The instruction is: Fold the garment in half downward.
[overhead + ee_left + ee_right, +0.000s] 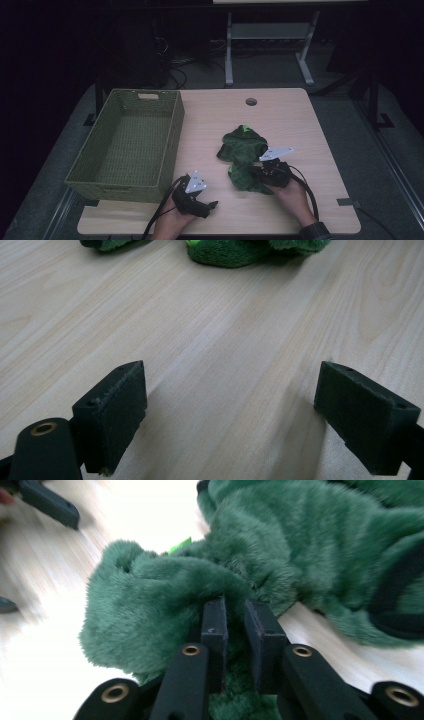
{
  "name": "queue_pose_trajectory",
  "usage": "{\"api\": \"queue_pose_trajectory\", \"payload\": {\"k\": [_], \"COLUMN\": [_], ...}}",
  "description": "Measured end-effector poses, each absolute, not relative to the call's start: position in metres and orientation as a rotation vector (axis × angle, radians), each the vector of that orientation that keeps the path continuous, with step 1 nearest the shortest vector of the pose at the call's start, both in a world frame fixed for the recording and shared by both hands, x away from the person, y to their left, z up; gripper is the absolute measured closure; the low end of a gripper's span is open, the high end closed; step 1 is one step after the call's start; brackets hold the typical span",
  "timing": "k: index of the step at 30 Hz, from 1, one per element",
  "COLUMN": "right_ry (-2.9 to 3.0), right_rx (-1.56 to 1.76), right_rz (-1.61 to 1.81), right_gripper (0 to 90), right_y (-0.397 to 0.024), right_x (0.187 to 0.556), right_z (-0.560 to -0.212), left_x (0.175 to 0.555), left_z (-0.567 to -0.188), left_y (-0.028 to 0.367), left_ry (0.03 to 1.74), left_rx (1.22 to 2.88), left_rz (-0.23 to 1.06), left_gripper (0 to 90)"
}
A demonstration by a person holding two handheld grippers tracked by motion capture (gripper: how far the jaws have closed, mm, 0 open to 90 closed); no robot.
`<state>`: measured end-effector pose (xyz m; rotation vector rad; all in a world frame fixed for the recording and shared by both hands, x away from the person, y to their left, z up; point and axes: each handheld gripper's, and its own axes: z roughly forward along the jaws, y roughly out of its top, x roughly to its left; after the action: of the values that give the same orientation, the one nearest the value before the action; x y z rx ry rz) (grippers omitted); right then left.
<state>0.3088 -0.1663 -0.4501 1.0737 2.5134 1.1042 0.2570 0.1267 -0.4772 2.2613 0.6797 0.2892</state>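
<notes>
Lower centre, we see two grippers. The left gripper [212,204] rests near the desk's [280,220] front edge, jaws wide, nothing between them. The right gripper [235,622] has its jaws almost together, with fur of the one green plush toy [243,156] between them at mid-frame. One empty basket [172,142] fills the left; open wood lies right and beyond.

Your plush toy [280,555]: green, shaggy fleece cloth. Table [295,125]: pale wood grain, smooth, matt. Basket [125,142] at far left: woven green wicker, rough. Your gripper pads [112,412]: matt black, foam-like.
</notes>
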Motion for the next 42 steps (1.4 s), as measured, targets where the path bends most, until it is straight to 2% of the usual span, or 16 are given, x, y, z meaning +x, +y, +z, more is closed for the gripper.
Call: {"api": "queue_pose_trajectory", "payload": {"k": [8, 16, 31, 42], "right_ry": [2.438, 2.396, 2.331, 2.406], "right_rx": [1.058, 1.098, 1.195, 1.243], "right_rz": [1.136, 1.137, 1.149, 1.112], "right_gripper": [65.8, 58.3, 58.6, 58.5], "right_y": [-0.183, -0.210, -0.276, -0.284], "right_x": [0.300, 0.294, 0.261, 0.241], "right_z": [-0.433, -0.431, -0.441, -0.464], "left_x": [0.257, 0.257, 0.257, 0.257], "left_z": [-0.477, -0.477, -0.477, -0.477], "left_y": [0.127, 0.127, 0.127, 0.127], "left_ry": [0.680, 0.680, 0.682, 0.682], "left_rx": [2.261, 2.258, 2.258, 2.258], "left_rz": [0.285, 0.286, 0.287, 0.286], "left_gripper": [12.9, 12.9, 12.9, 12.8]}}
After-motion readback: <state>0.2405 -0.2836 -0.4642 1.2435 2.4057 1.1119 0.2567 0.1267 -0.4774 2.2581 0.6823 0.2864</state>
